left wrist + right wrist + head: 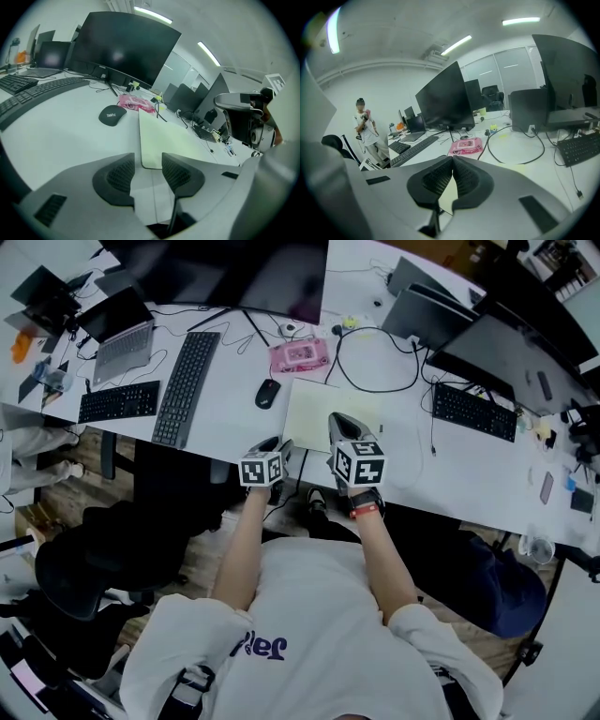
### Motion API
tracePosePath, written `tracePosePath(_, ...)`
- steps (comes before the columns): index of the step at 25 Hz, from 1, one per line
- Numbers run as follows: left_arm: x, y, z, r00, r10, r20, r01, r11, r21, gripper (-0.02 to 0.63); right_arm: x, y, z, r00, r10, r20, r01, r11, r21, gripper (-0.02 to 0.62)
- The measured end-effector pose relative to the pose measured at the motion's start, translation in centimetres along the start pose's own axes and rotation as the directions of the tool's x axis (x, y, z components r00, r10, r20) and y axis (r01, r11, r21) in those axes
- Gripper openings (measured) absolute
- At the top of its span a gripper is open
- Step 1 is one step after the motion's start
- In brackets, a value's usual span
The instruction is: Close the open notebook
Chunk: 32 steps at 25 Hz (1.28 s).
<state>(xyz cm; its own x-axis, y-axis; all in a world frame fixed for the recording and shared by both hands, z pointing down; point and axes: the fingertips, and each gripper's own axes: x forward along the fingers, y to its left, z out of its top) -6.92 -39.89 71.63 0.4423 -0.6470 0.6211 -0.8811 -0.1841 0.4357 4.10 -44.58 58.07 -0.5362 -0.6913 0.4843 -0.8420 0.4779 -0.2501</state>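
The tabletop (234, 423) is a smooth white surface with a soft sheen. On it, the notebook (164, 136) shows a pale cream face, matt and papery (no gloss anywhere on it). The mouse (111, 115) is matt black plastic, and the keyboard (187, 385) looks the same. The monitor (122, 47) has a dark, glossy screen that catches faint reflections. A pink pack (298, 355) looks like shiny plastic film. The left tongs (148, 161) are smooth matt grey plastic, their pads (119, 176) black, finely ribbed and rubbery-looking.
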Motion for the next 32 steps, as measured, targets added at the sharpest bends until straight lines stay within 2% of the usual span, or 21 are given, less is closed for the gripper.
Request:
tracePosePath(9,0.8,0.5,-0.9,1.000,0.019,-0.023,-0.021,0.998,-0.052,0.173,-0.6,-1.0,-1.1,1.000,-0.020,-0.005,0.020,1.000,0.018,0.002)
tracePosePath(13,0.8,0.5,-1.0,1.000,0.025,-0.014,-0.027,0.996,-0.089,0.134,-1.0,-1.5,-1.6,1.000,-0.027,-0.009,0.027,0.999,0.031,0.002)
tracePosePath(19,0.9,0.6,-1.1,0.999,0.041,-0.025,-0.043,0.995,-0.091,0.110,-1.3,-1.7,-1.3,1.000,-0.028,0.000,0.028,0.999,0.037,0.002)
tracePosePath(24,0.6,0.3,-1.0,0.999,0.040,-0.001,-0.040,0.993,-0.112,0.095,-1.3,-1.5,-1.6,1.000,-0.015,-0.006,0.016,0.999,0.044,0.002)
tracePosePath(32,-0.3,-0.3,-0.2,0.999,0.042,0.014,-0.040,0.996,-0.076,0.084,-1.7,-1.3,-1.4,1.000,-0.020,0.008,0.019,0.998,0.059,0.002)
